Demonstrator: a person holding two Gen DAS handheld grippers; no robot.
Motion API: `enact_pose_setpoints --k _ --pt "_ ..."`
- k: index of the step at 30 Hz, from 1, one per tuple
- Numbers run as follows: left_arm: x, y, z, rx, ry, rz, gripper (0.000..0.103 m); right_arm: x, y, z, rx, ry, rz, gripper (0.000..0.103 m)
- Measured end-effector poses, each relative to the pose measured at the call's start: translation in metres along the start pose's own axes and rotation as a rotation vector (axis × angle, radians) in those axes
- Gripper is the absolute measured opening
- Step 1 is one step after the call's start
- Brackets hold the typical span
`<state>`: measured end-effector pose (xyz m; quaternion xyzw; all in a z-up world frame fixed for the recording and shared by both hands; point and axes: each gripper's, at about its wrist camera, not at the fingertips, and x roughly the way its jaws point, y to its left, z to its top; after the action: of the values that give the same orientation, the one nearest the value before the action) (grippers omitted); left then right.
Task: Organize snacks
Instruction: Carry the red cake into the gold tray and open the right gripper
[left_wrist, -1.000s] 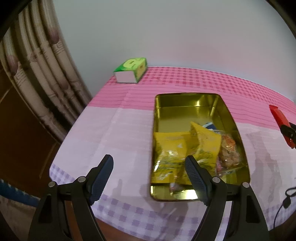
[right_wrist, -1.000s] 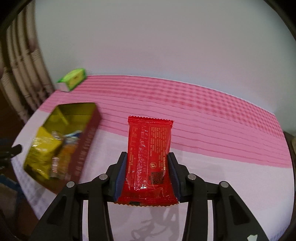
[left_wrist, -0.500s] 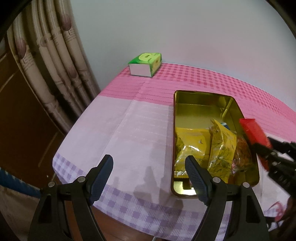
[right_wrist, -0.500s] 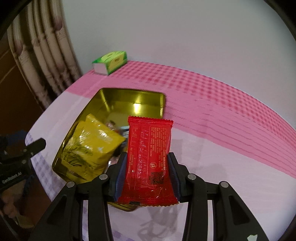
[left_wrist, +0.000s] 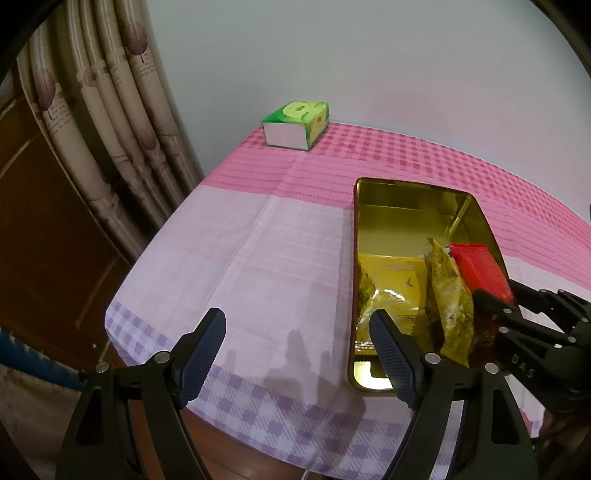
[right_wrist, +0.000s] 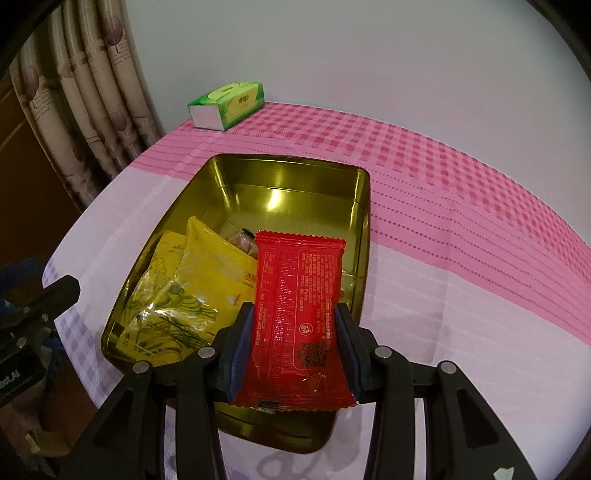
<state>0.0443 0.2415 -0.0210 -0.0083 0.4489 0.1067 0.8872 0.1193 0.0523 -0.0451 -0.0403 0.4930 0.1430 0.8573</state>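
Red packet (right_wrist: 301, 317) sits clamped between our right gripper's (right_wrist: 293, 350) pads, upright, and we hold it tilted down over the near right part of the gold tin (right_wrist: 288, 177), beside the yellow bags (right_wrist: 199, 280) lying inside. Our left gripper (left_wrist: 297, 354) hangs with its jaws spread and nothing in them, angled down over the tablecloth (left_wrist: 258, 258) just left of the tin.
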Motion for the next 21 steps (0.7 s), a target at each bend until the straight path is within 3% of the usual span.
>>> enact_pose_setpoints --k 16,21 --pt "0.0026 -0.0034 -0.0017 0.015 0.006 0.003 0.080 0.0033 0.0068 -0.0022 0.000 -0.014 -0.036 0.046" --pt "0.0030 -0.0048 -0.0021 0.010 0.011 -0.003 0.081 -0.0009 0.0049 -0.0020 0.002 -0.024 -0.049 0.057"
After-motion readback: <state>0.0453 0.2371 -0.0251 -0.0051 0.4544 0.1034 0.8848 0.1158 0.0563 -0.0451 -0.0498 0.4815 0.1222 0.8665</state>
